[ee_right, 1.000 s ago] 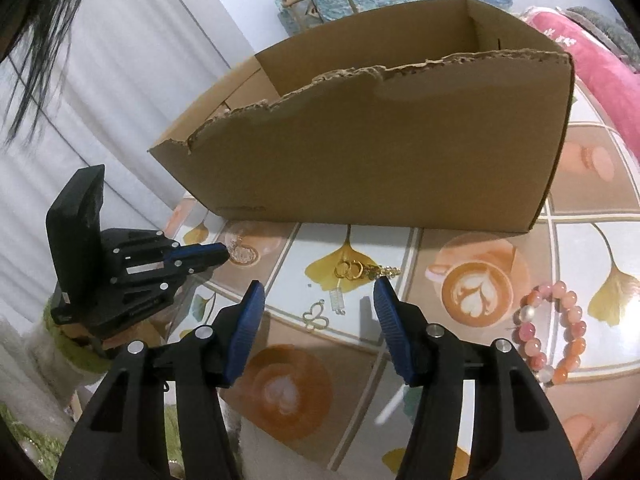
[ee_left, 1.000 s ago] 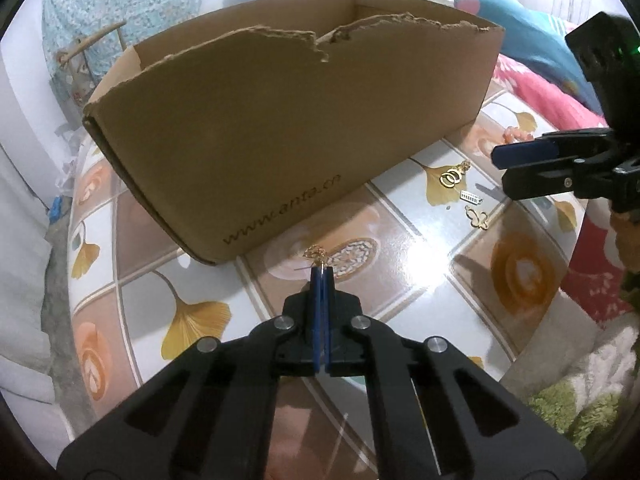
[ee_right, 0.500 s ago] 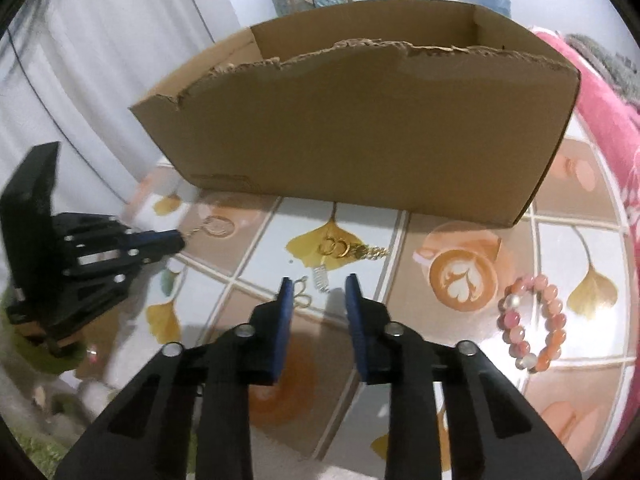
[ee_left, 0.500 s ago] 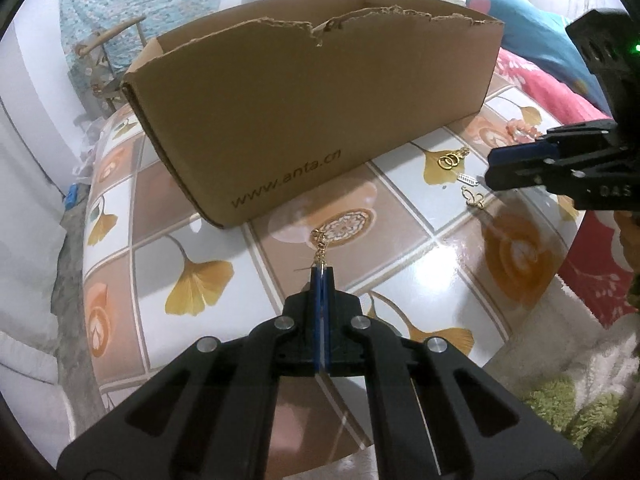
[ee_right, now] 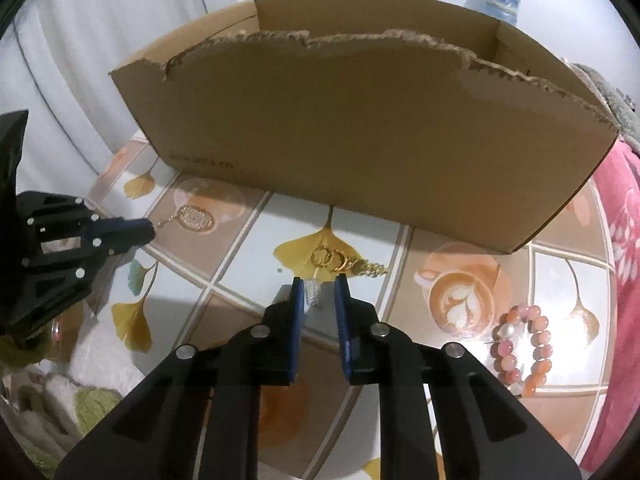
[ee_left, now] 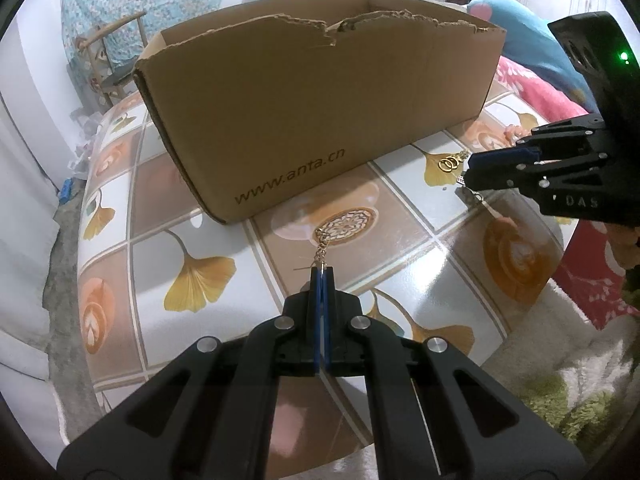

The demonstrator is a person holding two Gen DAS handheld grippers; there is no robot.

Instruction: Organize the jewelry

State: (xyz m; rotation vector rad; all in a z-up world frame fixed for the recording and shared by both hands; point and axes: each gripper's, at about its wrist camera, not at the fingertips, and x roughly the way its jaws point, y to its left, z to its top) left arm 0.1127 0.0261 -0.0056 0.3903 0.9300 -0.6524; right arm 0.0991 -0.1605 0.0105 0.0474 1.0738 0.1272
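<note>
My left gripper (ee_left: 320, 276) is shut on the hook of a gold filigree disc earring (ee_left: 347, 226), which hangs over the table in front of the cardboard box (ee_left: 320, 104); the earring also shows in the right wrist view (ee_right: 191, 217). My right gripper (ee_right: 319, 286) is open, its blue pads either side of a small silver bar earring (ee_right: 313, 293) lying on the table. Gold hoop earrings with a chain (ee_right: 340, 262) lie just beyond it. A pink bead bracelet (ee_right: 524, 344) lies at the right.
The open-topped box (ee_right: 360, 140) with a torn rim stands across the back of the tiled table (ee_left: 400, 240). The table's front edge drops to a green rug (ee_left: 580, 400). A pink blanket (ee_right: 624, 240) lies at the right.
My left gripper has drawn back and risen with the disc earring. My right gripper has moved forward and down and narrowed its jaws around the silver bar earring.
</note>
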